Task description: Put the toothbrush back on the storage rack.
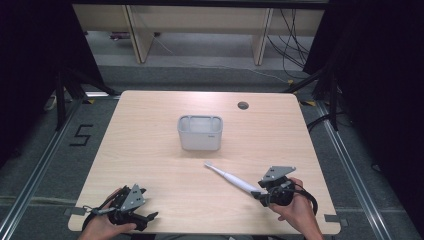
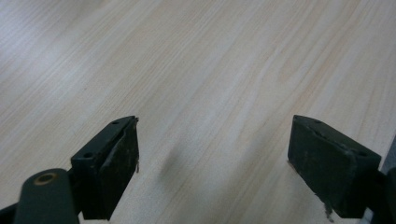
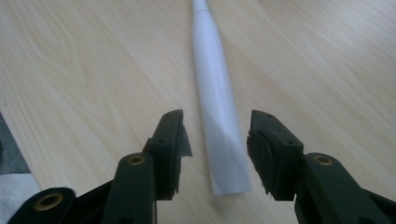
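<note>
A white electric toothbrush (image 1: 232,178) lies flat on the wooden table (image 1: 145,150), its head pointing toward the table's middle. In the right gripper view its handle (image 3: 217,93) runs away from the camera. My right gripper (image 1: 259,194) (image 3: 217,135) sits at the handle's butt end, one jaw on each side. A gap shows between each pad and the handle, so the gripper is open. My left gripper (image 1: 149,203) (image 2: 212,140) rests near the front left corner, held by a hand, open wide over bare wood with nothing between its jaws.
A grey rectangular bin (image 1: 200,137) stands upright at the table's centre, beyond the toothbrush head. A round cable hole (image 1: 243,105) sits near the far edge. Black stands and cables flank the table on the floor.
</note>
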Demonstrator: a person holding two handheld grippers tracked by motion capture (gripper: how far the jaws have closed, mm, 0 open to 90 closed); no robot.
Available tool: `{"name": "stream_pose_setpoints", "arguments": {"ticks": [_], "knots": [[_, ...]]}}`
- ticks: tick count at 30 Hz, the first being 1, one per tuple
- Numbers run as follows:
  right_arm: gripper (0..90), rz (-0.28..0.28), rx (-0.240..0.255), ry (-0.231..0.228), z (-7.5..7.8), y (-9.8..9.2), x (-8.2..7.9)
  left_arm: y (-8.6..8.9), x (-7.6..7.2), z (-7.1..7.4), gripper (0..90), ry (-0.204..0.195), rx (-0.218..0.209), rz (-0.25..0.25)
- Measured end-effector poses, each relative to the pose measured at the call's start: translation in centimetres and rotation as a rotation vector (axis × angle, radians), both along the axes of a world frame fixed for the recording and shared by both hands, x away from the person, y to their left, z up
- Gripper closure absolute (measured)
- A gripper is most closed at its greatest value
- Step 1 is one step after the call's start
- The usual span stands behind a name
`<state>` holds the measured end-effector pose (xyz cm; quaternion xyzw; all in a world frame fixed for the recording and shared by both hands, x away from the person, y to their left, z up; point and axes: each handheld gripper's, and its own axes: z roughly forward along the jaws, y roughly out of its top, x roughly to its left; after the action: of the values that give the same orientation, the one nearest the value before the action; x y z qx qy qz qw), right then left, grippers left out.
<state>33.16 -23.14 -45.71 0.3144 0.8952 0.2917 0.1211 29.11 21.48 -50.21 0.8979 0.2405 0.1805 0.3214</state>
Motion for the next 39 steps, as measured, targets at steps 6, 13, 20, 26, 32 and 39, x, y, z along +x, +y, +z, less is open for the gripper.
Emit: {"name": "stream_pose_setpoints", "arguments": {"ticks": [6, 13, 20, 26, 32, 39], "knots": [[49.6, -0.013, -0.038, 0.038, 0.3, 1.3, 1.1, 0.0, 0.0, 0.0, 16.2, 0.000, -0.001, 0.002], [47.5, 0.047, -0.100, 0.081, 0.0, 3.1, 2.8, 0.0, 0.0, 0.0, 16.2, 0.002, 0.004, -0.001], [46.8, 0.065, -0.167, 0.114, 0.0, 4.7, 4.3, 0.0, 0.0, 0.0, 16.2, 0.001, 0.001, 0.001], [46.3, 0.093, -0.209, 0.158, -0.3, 5.8, 5.3, 0.0, 0.0, 0.0, 16.2, -0.001, -0.003, 0.004], [46.3, 0.110, -0.251, 0.204, -0.7, 7.0, 6.1, 0.0, 0.0, 0.0, 16.2, -0.002, -0.004, 0.004], [49.7, 0.123, -0.282, 0.244, -1.0, 7.7, 7.0, 0.0, 0.0, 0.0, 16.2, -0.001, -0.004, -0.002]]}}
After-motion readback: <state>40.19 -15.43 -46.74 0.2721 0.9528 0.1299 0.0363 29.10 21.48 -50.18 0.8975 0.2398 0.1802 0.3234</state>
